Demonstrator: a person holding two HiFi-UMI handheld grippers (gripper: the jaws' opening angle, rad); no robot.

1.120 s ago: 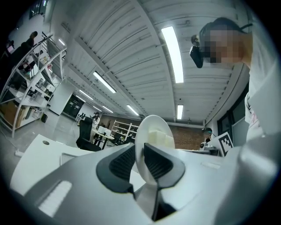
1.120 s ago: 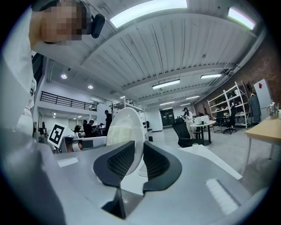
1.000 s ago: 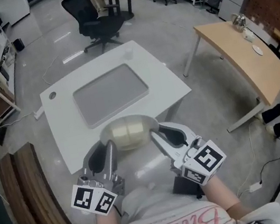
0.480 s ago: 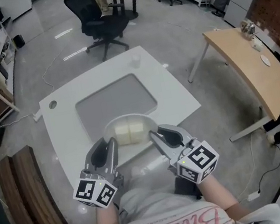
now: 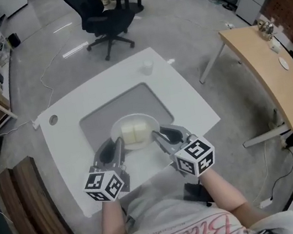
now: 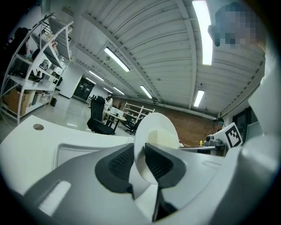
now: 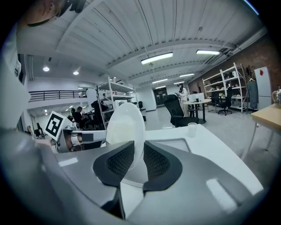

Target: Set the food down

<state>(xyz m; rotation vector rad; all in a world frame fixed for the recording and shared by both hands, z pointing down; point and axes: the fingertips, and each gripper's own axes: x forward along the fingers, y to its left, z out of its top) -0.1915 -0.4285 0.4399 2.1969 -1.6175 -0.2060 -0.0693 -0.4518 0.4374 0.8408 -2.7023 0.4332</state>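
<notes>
A white plate (image 5: 133,117) carries pale blocks of food (image 5: 134,134) and sits low over the grey tray (image 5: 98,113) on the white table (image 5: 189,106). My left gripper (image 5: 119,144) is shut on the plate's left rim, and the pads clamp that rim (image 6: 151,127) in the left gripper view, with the food (image 6: 163,137) beyond. My right gripper (image 5: 158,135) holds the right rim. In the right gripper view the plate (image 7: 125,127) stands between the pads, and the jaws of this gripper (image 7: 139,160) are opening. Whether the plate rests on the tray I cannot tell.
A small white cup (image 5: 148,67) stands at the table's far edge, also in the right gripper view (image 7: 191,128). A black office chair (image 5: 104,20) is beyond the table. A wooden desk (image 5: 264,70) is to the right and a brown bench (image 5: 24,219) to the left.
Both grippers carried the plate forward, from the table's near edge to over the near part of the grey tray. The grip on both rims looks the same.
</notes>
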